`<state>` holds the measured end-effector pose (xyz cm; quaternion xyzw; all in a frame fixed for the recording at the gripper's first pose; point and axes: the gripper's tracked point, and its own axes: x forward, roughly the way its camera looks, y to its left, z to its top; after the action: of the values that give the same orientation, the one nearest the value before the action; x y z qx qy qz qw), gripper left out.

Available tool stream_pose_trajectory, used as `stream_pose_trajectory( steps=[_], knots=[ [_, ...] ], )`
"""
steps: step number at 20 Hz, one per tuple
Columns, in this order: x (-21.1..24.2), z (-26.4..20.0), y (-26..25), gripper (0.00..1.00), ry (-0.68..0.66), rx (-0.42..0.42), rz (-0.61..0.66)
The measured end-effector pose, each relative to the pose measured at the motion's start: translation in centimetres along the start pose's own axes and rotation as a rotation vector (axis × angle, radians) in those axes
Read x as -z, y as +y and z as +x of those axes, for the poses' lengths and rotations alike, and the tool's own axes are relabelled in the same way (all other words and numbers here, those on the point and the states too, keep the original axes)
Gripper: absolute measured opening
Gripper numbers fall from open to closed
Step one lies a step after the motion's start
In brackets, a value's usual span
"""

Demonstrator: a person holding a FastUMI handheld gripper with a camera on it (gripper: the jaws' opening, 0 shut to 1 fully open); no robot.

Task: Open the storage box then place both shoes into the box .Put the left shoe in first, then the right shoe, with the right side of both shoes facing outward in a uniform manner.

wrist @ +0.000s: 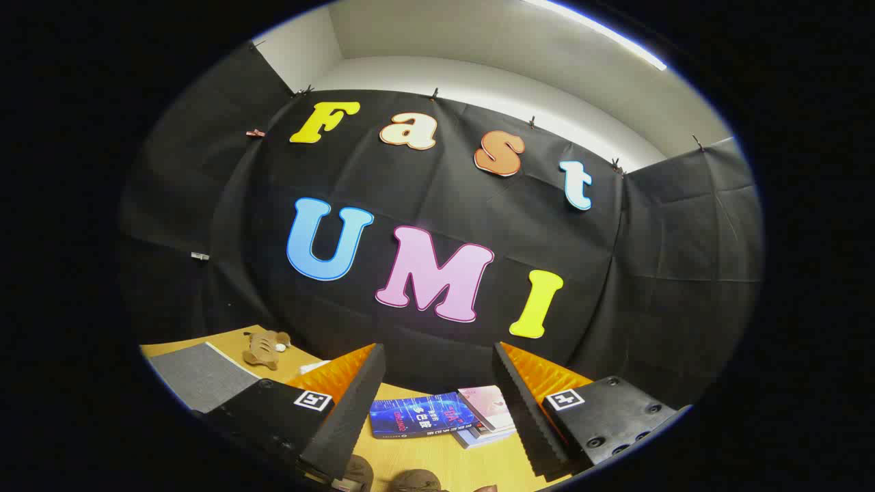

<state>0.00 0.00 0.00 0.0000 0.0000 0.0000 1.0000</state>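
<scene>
My gripper (437, 350) is open, its fingers spread wide with nothing between them. It is tilted up toward the booth's black wall. Low between the fingers, close to their bases, two brown rounded shapes (415, 482) peek up from the wooden table (437, 458). They look like parts of the shoes, but too little shows to tell which shoe or which way they face.
A blue book (420, 415) and a pale book stack (487, 410) lie on the table between the fingers, near the wall. Beyond the left finger are a brown plush toy (266, 347) and a grey mat (198, 376).
</scene>
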Motion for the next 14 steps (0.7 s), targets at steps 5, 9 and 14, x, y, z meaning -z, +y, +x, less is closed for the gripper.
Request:
stream_pose_trajectory(
  steps=[5,9,14],
  knots=[
    [-0.1,0.0,0.5,0.97,-0.002,-0.019,-0.003],
    [0.0,0.2,1.0,0.97,0.001,-0.035,0.002],
    [0.0,0.3,1.6,0.97,0.002,-0.051,-0.013]
  ],
)
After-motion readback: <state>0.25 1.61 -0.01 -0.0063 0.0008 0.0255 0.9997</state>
